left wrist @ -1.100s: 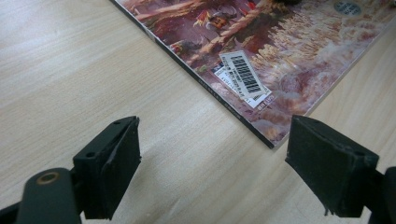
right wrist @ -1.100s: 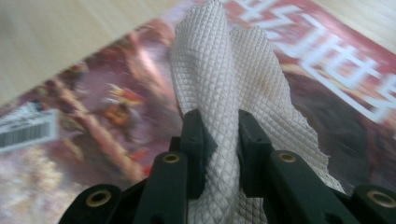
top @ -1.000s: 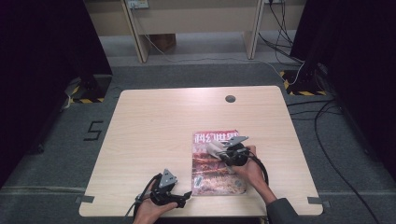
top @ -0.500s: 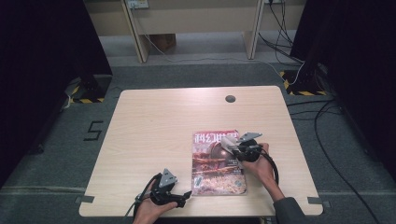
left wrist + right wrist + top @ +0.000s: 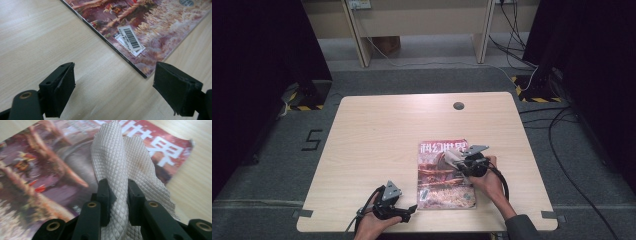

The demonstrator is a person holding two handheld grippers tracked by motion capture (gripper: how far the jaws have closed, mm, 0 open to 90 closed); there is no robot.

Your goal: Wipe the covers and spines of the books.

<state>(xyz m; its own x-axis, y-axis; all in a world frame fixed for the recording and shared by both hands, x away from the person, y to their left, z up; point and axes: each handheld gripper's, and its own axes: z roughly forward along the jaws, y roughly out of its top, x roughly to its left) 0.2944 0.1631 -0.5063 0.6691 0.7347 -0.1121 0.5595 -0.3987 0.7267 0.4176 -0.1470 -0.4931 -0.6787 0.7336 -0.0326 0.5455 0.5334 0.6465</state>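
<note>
White bumpy cloth [image 5: 125, 167] sits pinched tight in my right gripper [image 5: 118, 192], on the red picture magazine [image 5: 443, 175] near the table's front edge. My left gripper [image 5: 115, 87] hangs open beside its bottom corner. Rubbing hard could slide the magazine away. My left gripper view shows its barcode sticker [image 5: 131, 37].

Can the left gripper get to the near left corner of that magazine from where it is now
Probably yes. The left gripper is open and holds nothing, and bare light wooden table lies between its fingers and the near corner of the glossy red-and-brown magazine.
</note>
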